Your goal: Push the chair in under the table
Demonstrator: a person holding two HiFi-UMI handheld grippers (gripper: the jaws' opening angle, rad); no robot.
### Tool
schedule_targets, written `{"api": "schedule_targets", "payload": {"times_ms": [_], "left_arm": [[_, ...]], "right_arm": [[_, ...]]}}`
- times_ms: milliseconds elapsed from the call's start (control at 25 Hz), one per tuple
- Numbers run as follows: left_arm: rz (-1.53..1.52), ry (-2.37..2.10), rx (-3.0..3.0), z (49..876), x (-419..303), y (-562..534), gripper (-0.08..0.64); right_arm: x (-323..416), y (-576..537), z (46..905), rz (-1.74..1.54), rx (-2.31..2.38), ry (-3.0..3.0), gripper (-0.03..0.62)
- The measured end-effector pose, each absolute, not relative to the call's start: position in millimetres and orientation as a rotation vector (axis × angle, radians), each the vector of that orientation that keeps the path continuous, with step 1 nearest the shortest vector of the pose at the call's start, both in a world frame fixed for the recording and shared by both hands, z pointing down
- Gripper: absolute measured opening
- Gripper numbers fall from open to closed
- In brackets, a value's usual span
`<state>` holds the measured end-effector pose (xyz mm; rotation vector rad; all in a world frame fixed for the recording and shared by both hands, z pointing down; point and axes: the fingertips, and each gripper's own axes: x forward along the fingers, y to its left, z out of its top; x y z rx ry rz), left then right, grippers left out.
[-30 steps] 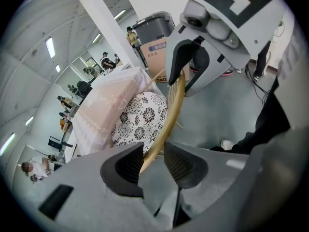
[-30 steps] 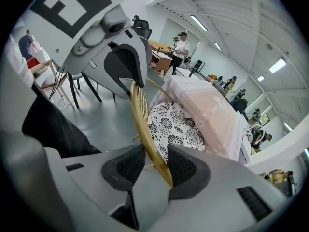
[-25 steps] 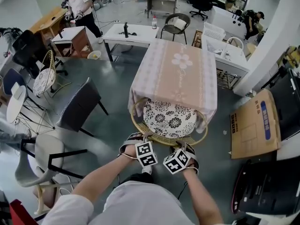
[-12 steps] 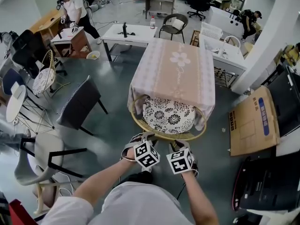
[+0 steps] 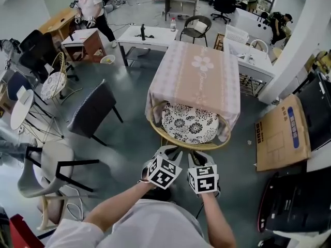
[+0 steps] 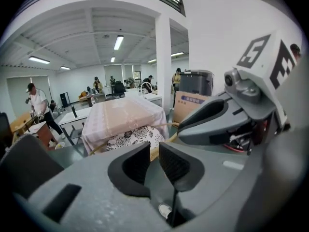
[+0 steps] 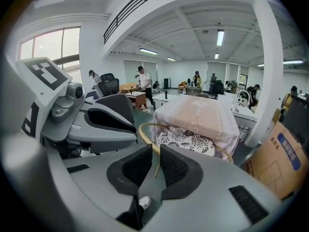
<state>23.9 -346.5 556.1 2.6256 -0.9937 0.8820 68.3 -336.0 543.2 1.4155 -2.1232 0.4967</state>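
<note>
The wicker chair [image 5: 189, 125], with a black-and-white floral cushion, sits tucked under the near end of the table [image 5: 199, 76], which is draped in a pink cloth. Its rim [image 5: 187, 146] sticks out toward me. My left gripper [image 5: 167, 152] and right gripper [image 5: 198, 157] hover side by side just short of that rim, touching nothing. Both jaws are closing, a narrow gap still showing, with nothing between them. In the left gripper view the left gripper [image 6: 154, 151] points at the chair [image 6: 130, 137]. The right gripper [image 7: 155, 156] does the same at the chair [image 7: 186, 139].
A flattened cardboard box [image 5: 282, 133] lies on the floor to the right. A dark grey chair [image 5: 90, 112] and a white chair [image 5: 51, 169] stand to the left. A white desk [image 5: 147, 35] stands beyond the table, and a person [image 5: 90, 6] works at the far left.
Both grippers came off the chair's rim, drew back toward me, rose and rolled. Their jaws have narrowed. The chair stays under the table.
</note>
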Motion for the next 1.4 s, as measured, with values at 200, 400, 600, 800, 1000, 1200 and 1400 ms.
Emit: {"api": "schedule_targets", "payload": {"times_ms": [200,400,600,800,1000,1200,1400], "left_arm": [[0.789,-1.02,2.6,546,23,-326,0.051],[0.676,-1.048,2.584,528,28,-311,0.031],[0.625,-1.052,2.574,516,31,-296,0.006],[0.567,-1.052,2.527,516,34,-285,0.006],[0.543,-1.062,2.529,516,37,-275,0.006],[0.475,-1.104,2.527,507,33,-280,0.005],[0.466,-1.12,2.529,506,31,-281,0.005]], "right_arm": [[64,-319,531,0.524,1.449,-2.17,0.028],[59,-301,521,0.533,1.465,-2.222,0.005],[58,-289,510,0.524,1.491,-2.256,0.003],[60,-284,500,0.505,1.517,-2.273,0.003],[60,-279,500,0.488,1.521,-2.281,0.003],[58,-279,496,0.449,1.53,-2.282,0.003],[57,-278,496,0.432,1.533,-2.279,0.003]]}}
